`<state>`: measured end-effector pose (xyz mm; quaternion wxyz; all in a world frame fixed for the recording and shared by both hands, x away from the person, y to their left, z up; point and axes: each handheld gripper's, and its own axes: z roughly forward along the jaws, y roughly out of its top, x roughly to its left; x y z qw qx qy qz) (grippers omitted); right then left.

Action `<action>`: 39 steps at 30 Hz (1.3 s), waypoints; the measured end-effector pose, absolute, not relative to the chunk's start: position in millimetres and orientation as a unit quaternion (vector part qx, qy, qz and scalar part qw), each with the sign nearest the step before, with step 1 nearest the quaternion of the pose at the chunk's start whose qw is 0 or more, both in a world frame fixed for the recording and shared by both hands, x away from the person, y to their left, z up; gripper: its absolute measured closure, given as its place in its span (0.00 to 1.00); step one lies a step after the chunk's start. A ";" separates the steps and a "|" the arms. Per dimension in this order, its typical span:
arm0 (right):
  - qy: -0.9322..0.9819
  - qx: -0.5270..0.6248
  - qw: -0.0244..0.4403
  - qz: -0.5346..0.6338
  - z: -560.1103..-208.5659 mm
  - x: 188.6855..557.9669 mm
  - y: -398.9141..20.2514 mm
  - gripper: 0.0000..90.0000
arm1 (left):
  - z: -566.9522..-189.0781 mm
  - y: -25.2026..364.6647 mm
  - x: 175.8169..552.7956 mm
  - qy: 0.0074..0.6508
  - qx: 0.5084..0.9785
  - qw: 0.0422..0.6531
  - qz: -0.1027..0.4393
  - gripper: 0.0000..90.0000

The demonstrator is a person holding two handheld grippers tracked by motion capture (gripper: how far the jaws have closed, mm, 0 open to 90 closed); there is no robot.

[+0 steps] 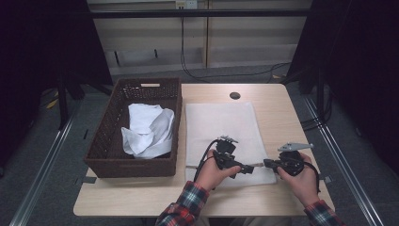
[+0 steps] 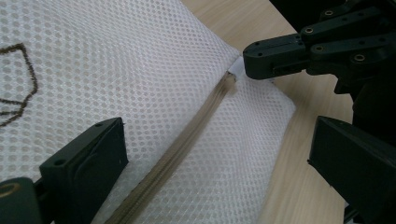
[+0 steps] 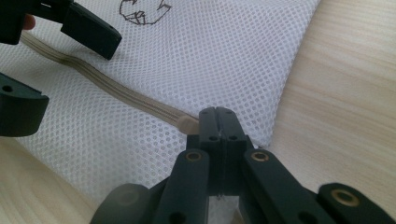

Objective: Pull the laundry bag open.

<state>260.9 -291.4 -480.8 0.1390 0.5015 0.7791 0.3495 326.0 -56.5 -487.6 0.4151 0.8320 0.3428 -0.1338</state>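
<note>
A white mesh bag [image 1: 221, 127] lies flat on the table, its tan zipper [image 2: 187, 140] running along the near end. My right gripper [image 3: 217, 123] is shut on the zipper pull [image 3: 187, 124] at the bag's right corner; the pull's tan end sticks out past the jaw tips. My left gripper [image 2: 219, 163] is open, one jaw on each side of the zipper line, low over the mesh. In the high view the left gripper [image 1: 247, 169] and right gripper [image 1: 267, 164] point at each other, tips close together. A hand holds each one.
A dark wicker basket [image 1: 117, 117] stands left of the bag and holds a crumpled white cloth [image 1: 148, 129]. A drawn logo [image 3: 142, 11] marks the mesh. A round cable hole [image 1: 235, 95] sits at the table's far edge. Bare wood lies right of the bag.
</note>
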 end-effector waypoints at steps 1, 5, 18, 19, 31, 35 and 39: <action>0.778 0.501 0.140 0.352 -479.8 260.7 -292.9 1.00 | -487.2 -56.9 326.6 0.341 0.834 0.411 -0.136 0.04; 0.770 0.509 0.149 0.354 -477.1 259.2 -301.4 1.00 | -488.1 -64.6 329.2 0.348 0.822 0.418 -0.167 0.07; 0.770 0.512 0.150 0.350 -478.8 254.6 -311.6 1.00 | -490.1 -89.6 336.8 0.384 0.805 0.398 -0.216 0.39; 0.768 0.516 0.147 0.350 -479.3 254.2 -310.8 1.00 | -489.3 -90.6 336.4 0.388 0.806 0.391 -0.214 0.41; 0.779 0.511 0.136 0.338 -485.0 254.6 -308.2 1.00 | -491.4 -101.9 337.1 0.437 0.794 0.365 -0.214 0.69; 0.780 0.508 0.135 0.340 -486.2 255.3 -309.4 1.00 | -492.6 -105.5 337.3 0.440 0.796 0.360 -0.208 0.70; 0.780 0.509 0.133 0.337 -487.6 255.4 -309.8 1.00 | -493.9 -109.4 337.2 0.455 0.788 0.359 -0.209 0.70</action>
